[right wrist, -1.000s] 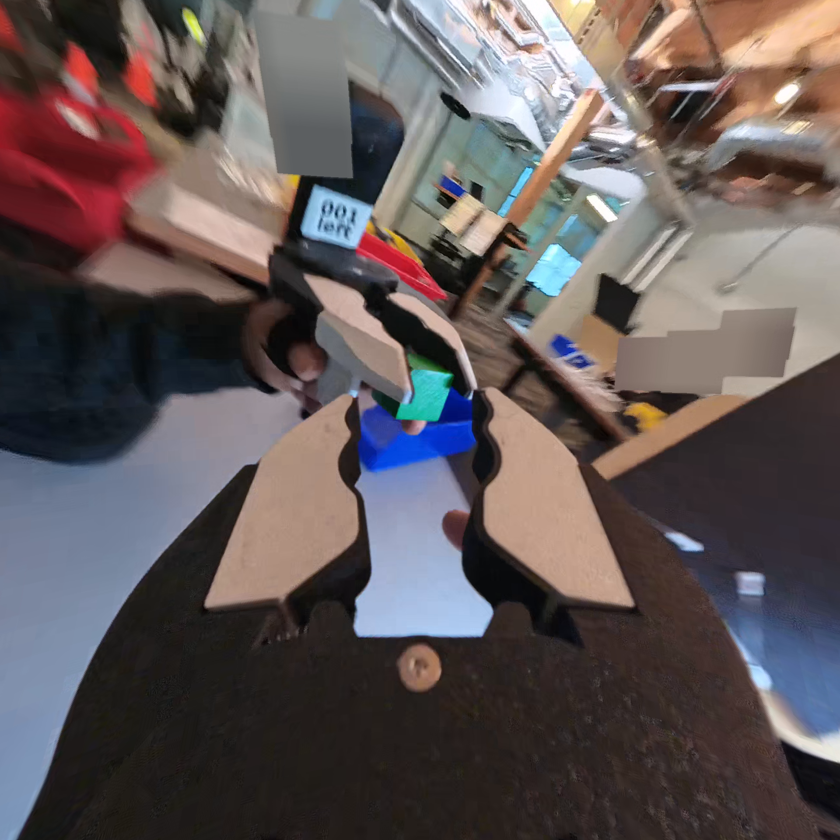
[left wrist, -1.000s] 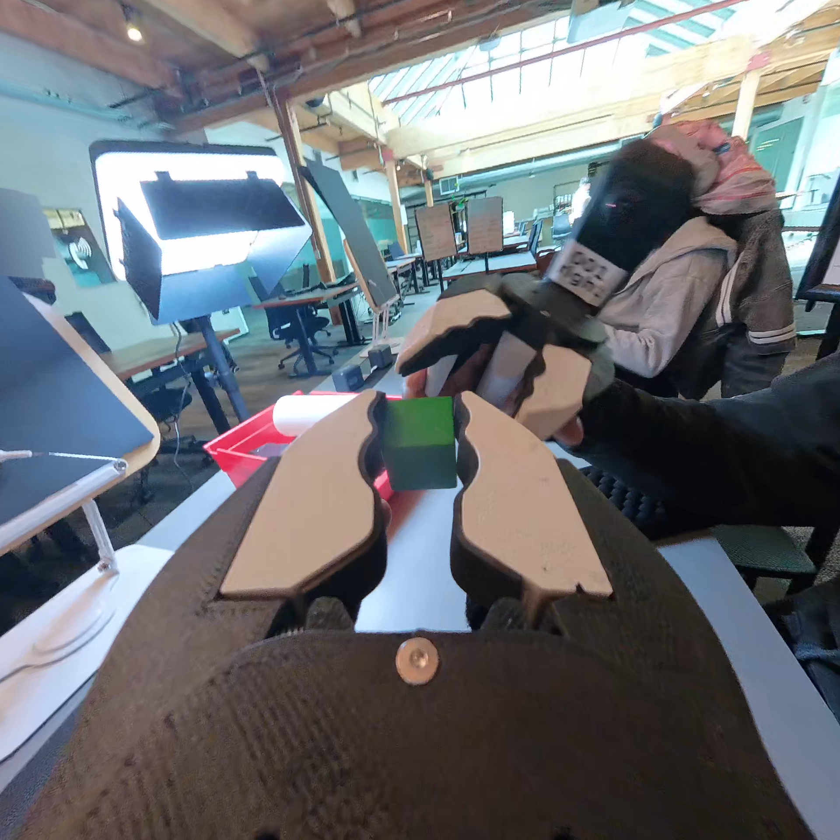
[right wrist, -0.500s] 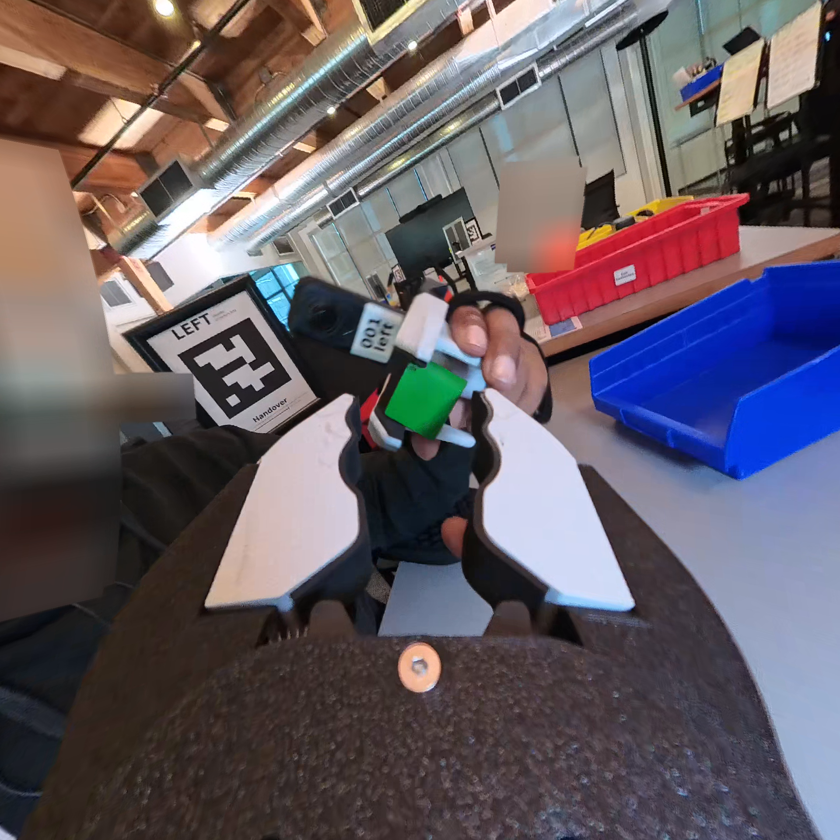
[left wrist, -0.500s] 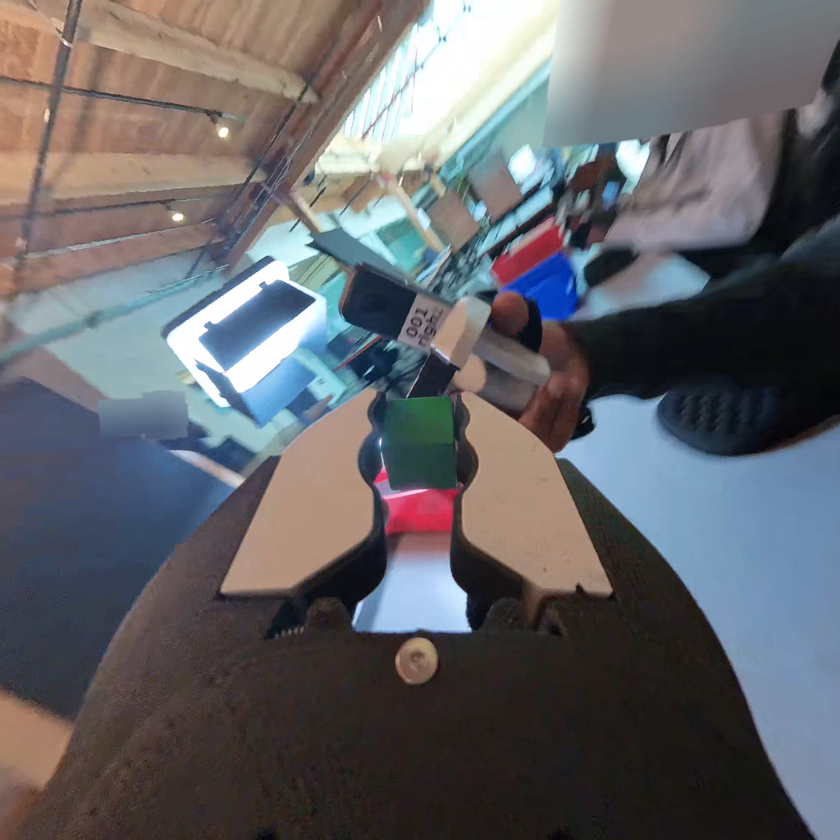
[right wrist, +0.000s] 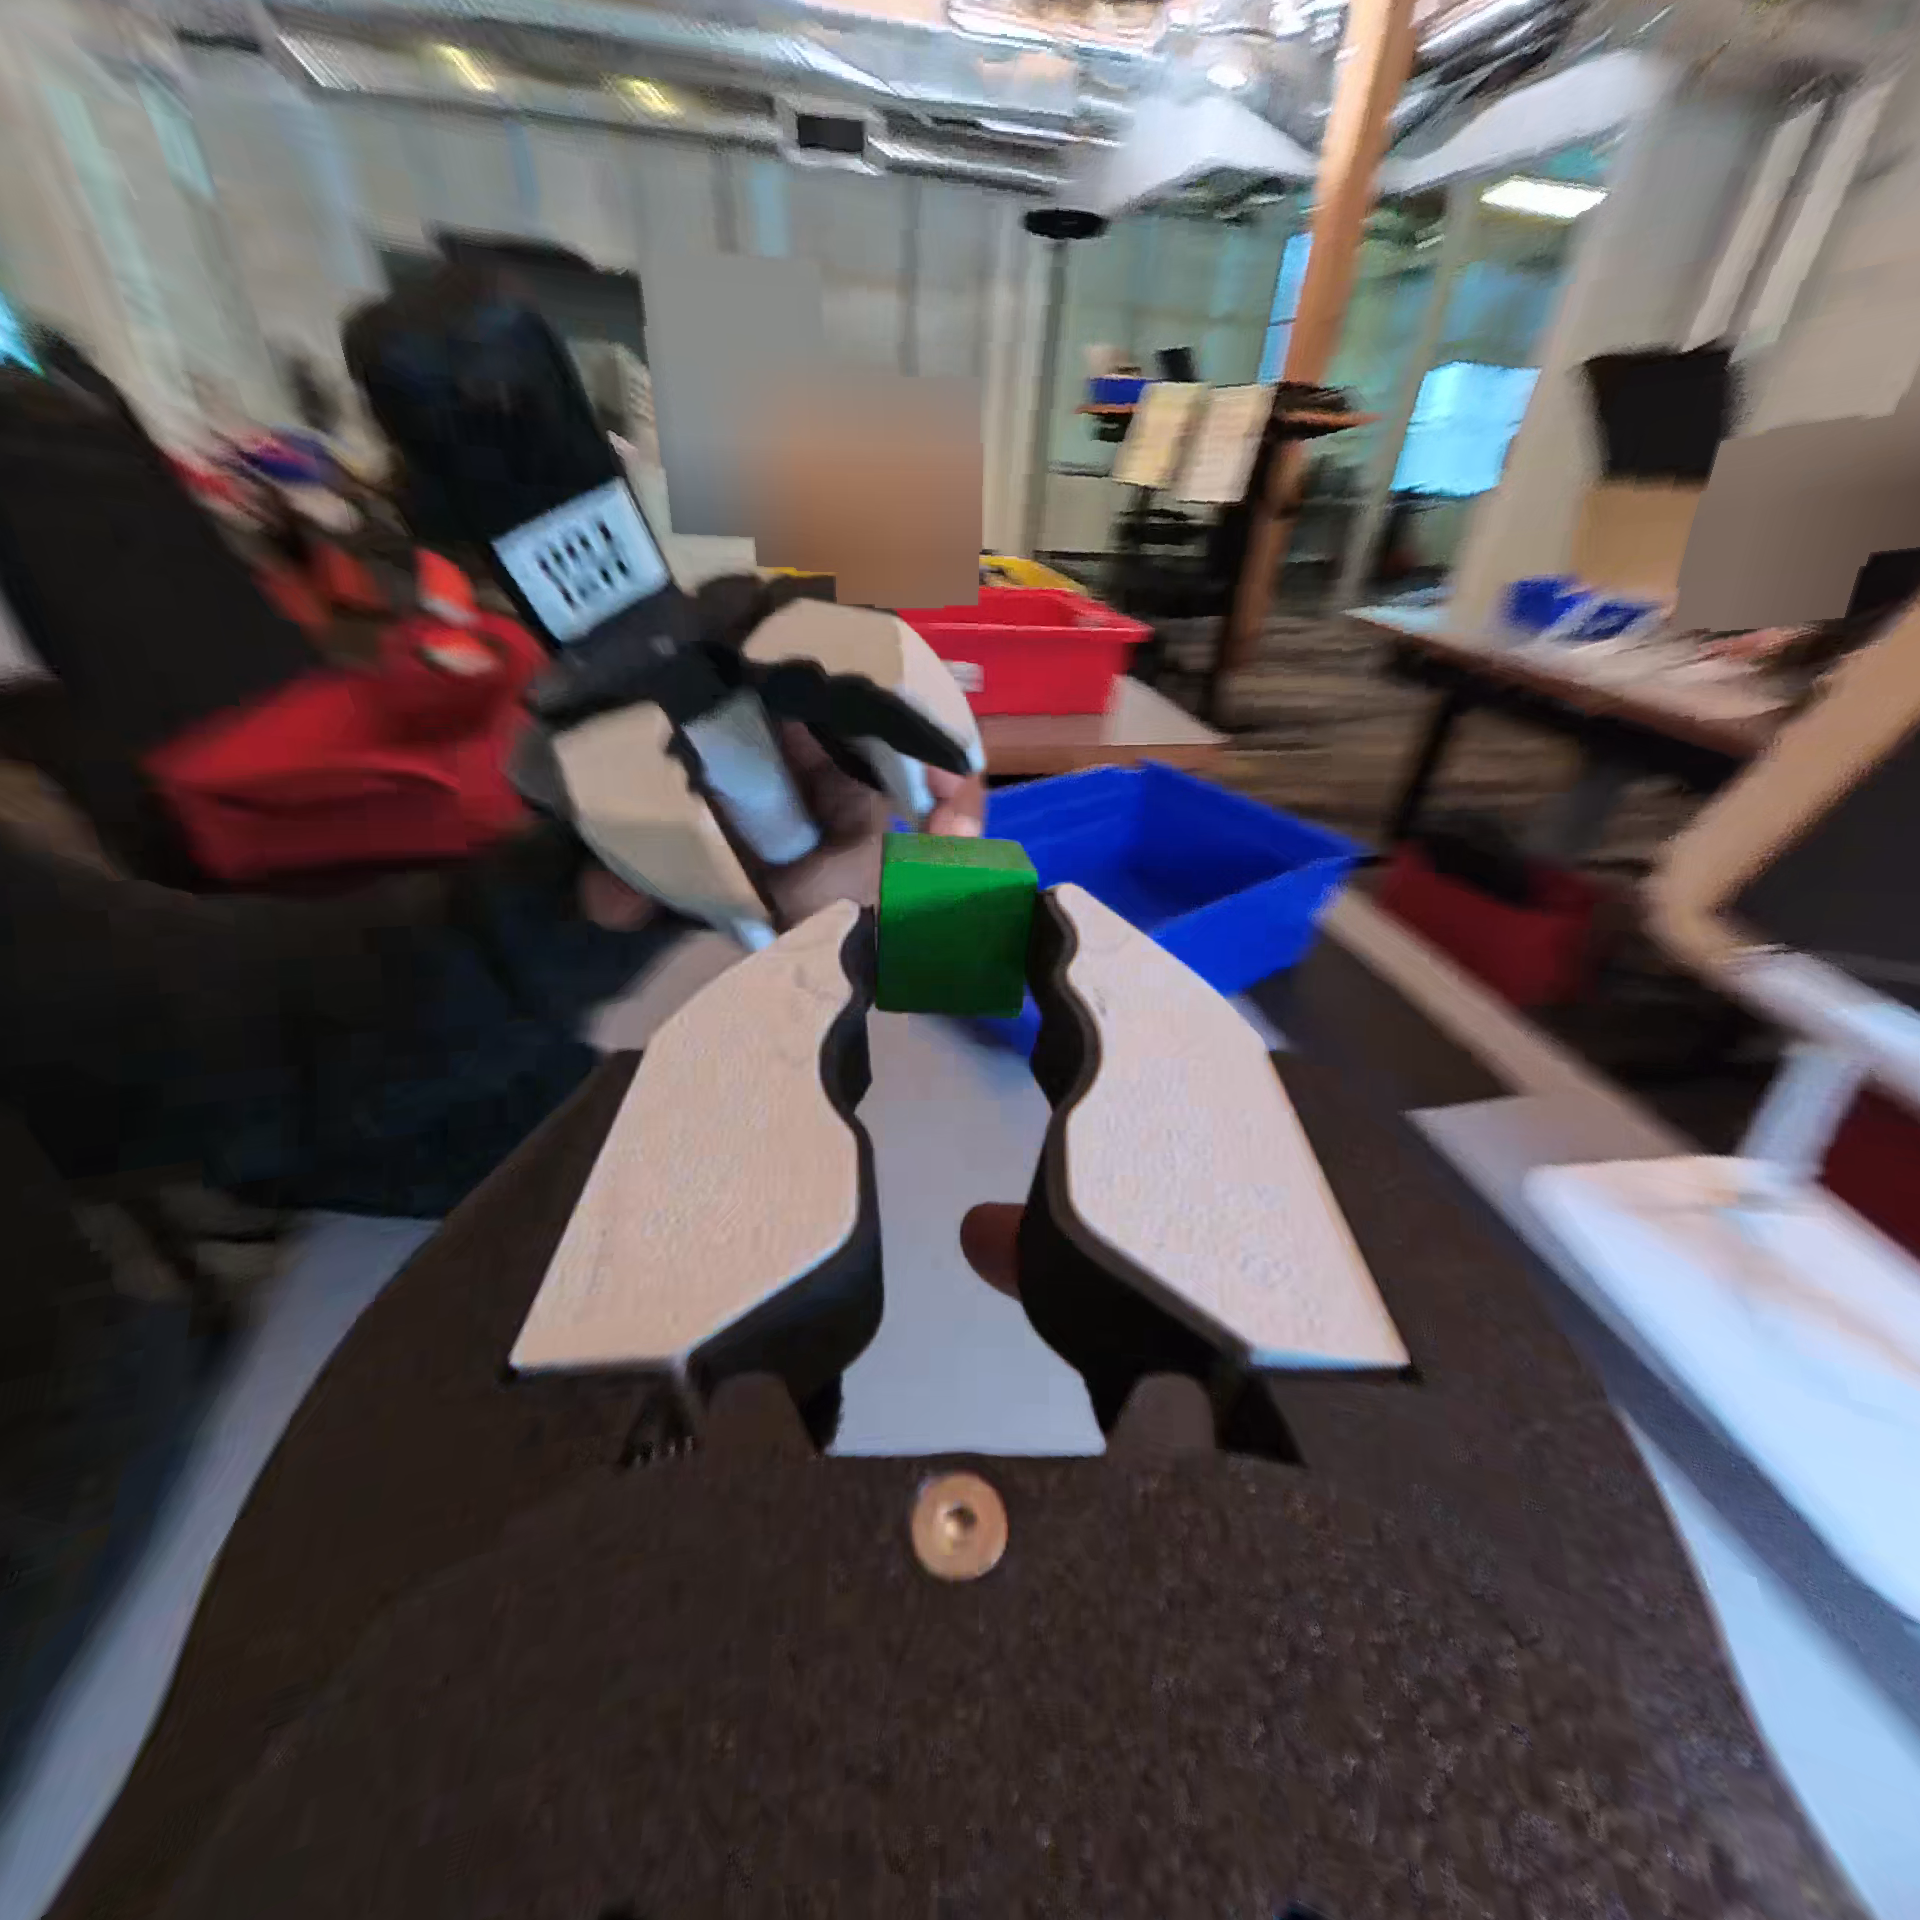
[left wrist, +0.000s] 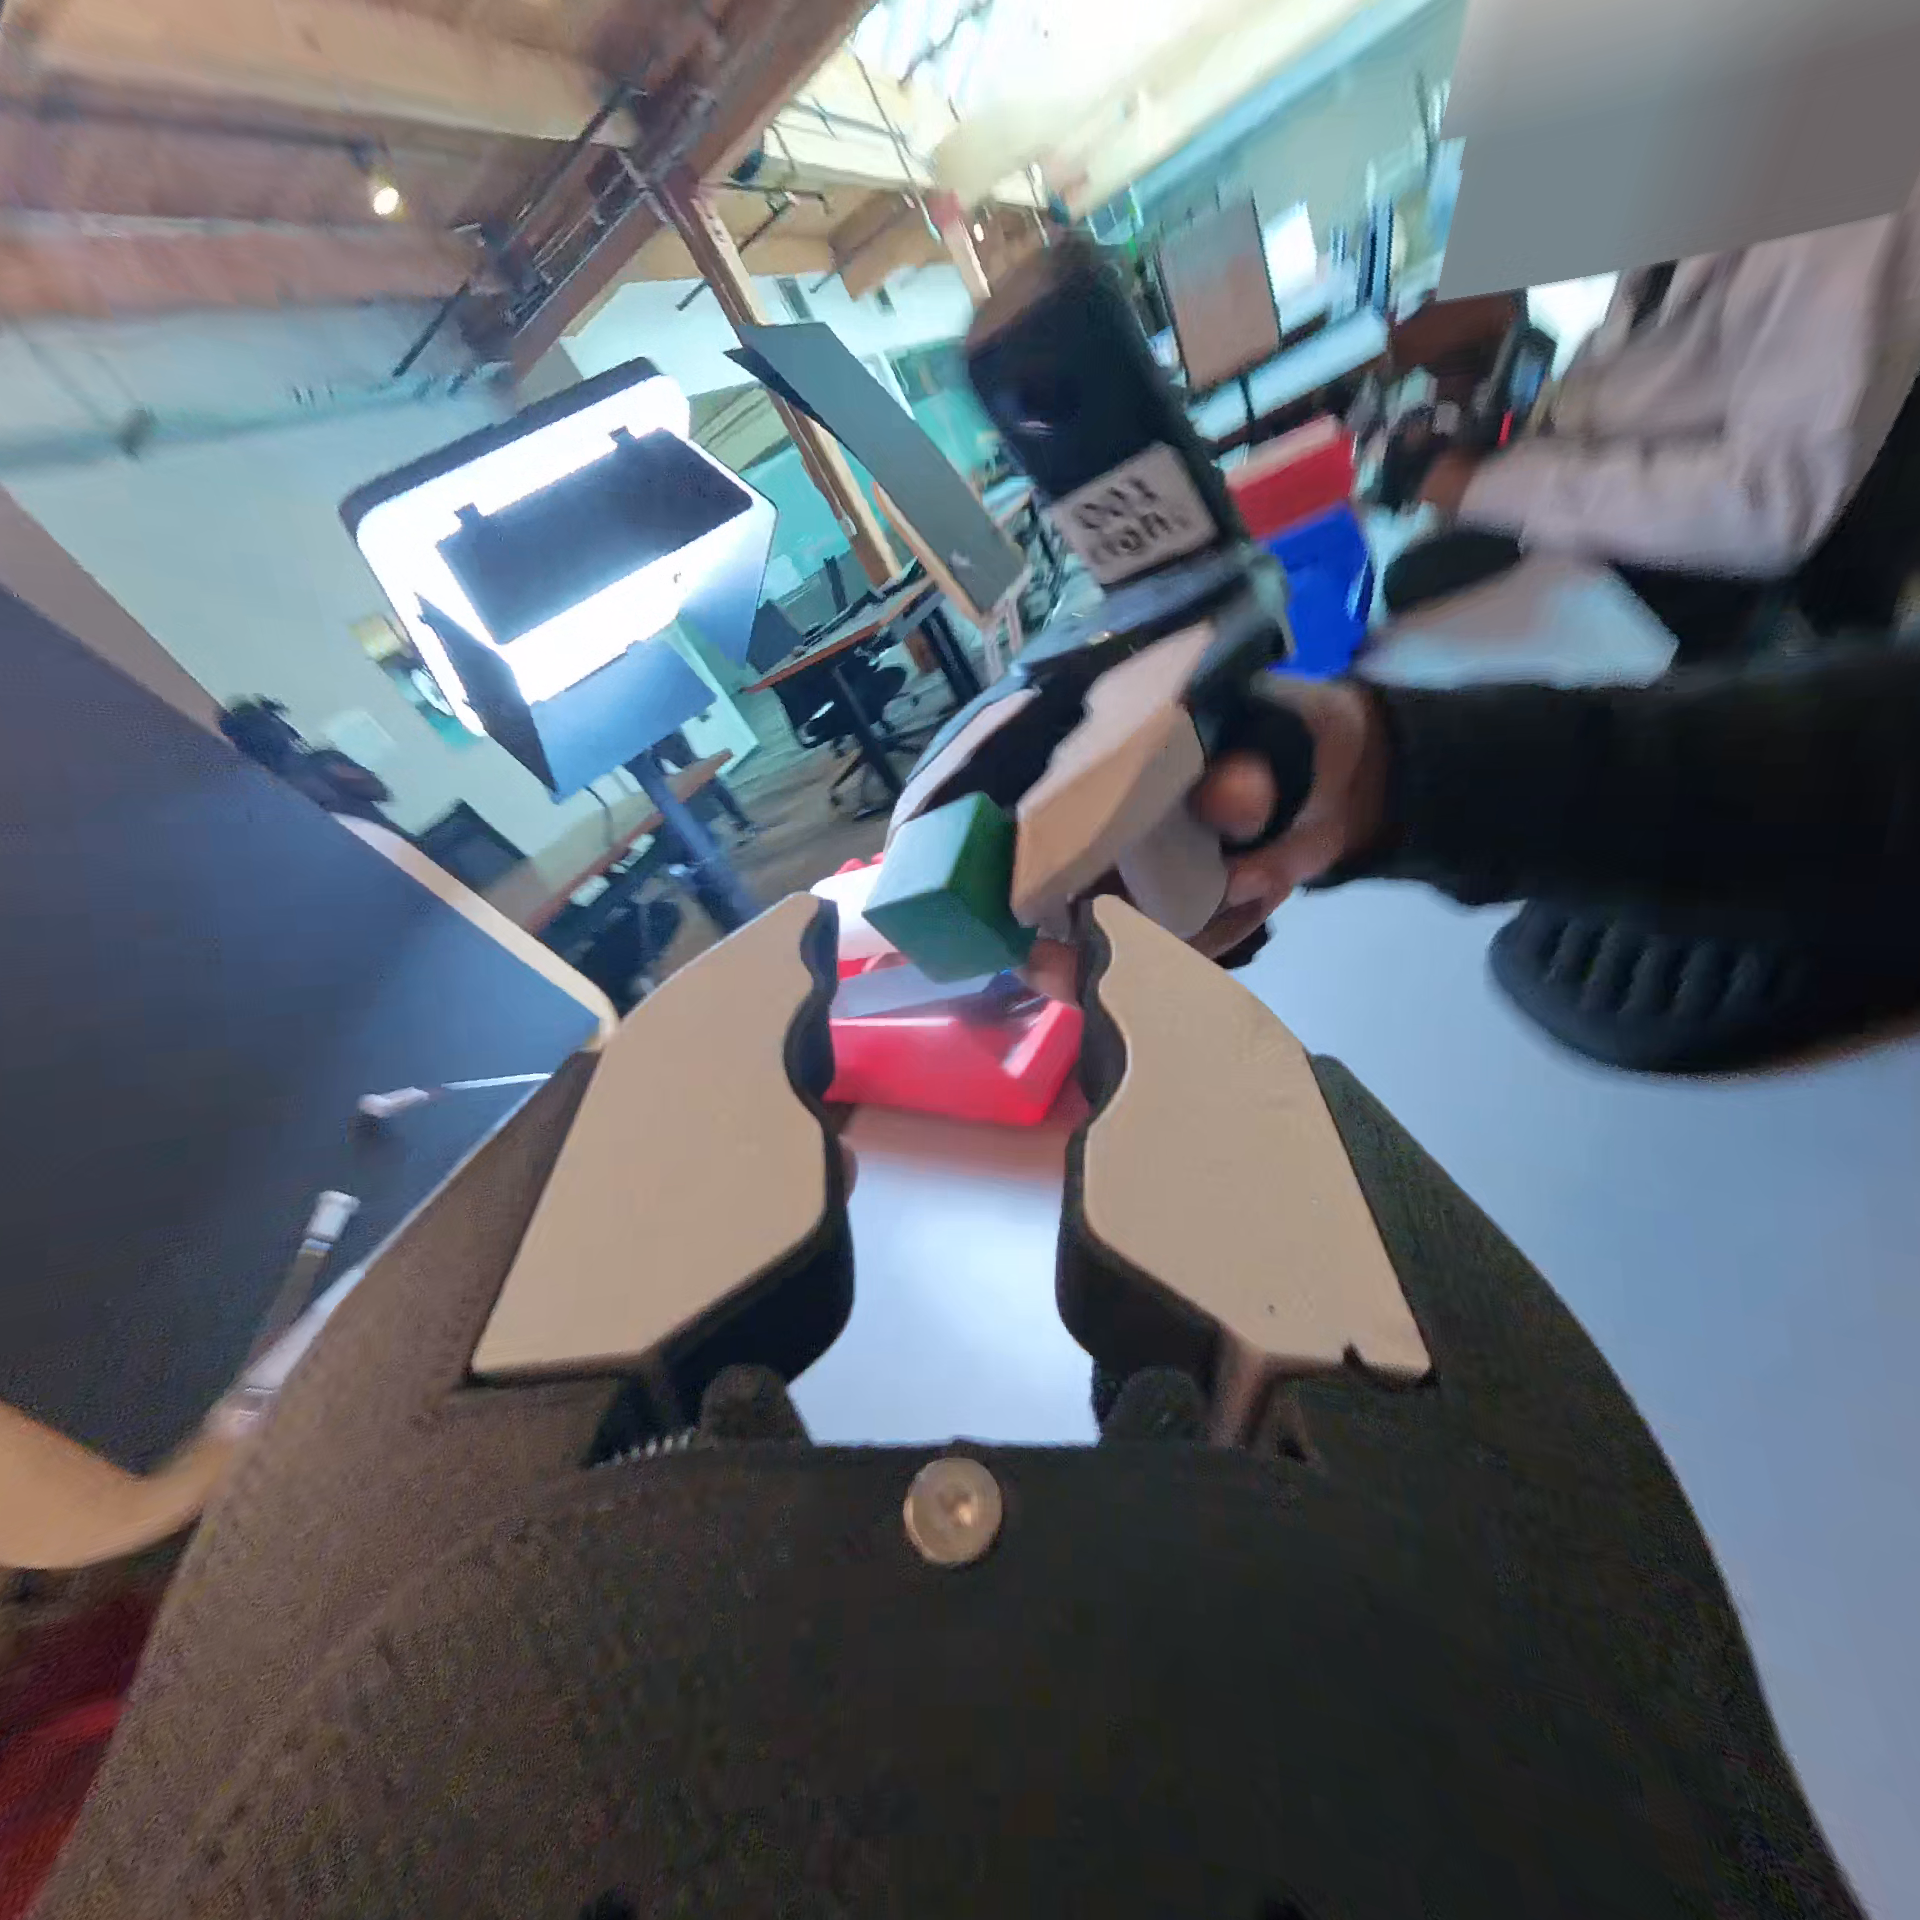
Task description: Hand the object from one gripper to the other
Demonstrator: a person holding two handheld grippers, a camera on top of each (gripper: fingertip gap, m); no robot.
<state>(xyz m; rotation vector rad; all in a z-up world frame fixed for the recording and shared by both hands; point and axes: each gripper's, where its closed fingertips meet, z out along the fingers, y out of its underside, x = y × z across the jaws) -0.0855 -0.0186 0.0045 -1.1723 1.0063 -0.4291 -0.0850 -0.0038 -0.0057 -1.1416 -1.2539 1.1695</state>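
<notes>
Left gripper [left wrist: 956, 935]: jaws spread with nothing between them, held above the pale table [left wrist: 1558, 1195], with the red bin [left wrist: 940, 1060] lying just beyond its fingertips. Green cube [right wrist: 956, 925]: clear of the left gripper, pinched between the tips of the right gripper [right wrist: 954, 940], whose jaws press on its two sides; in the left wrist view it hangs tilted in the air just above and ahead of the open left fingers. Blue bin [right wrist: 1174, 873]: on the table behind the cube, farther right, beside a second red bin [right wrist: 1023, 644] at the rear.
</notes>
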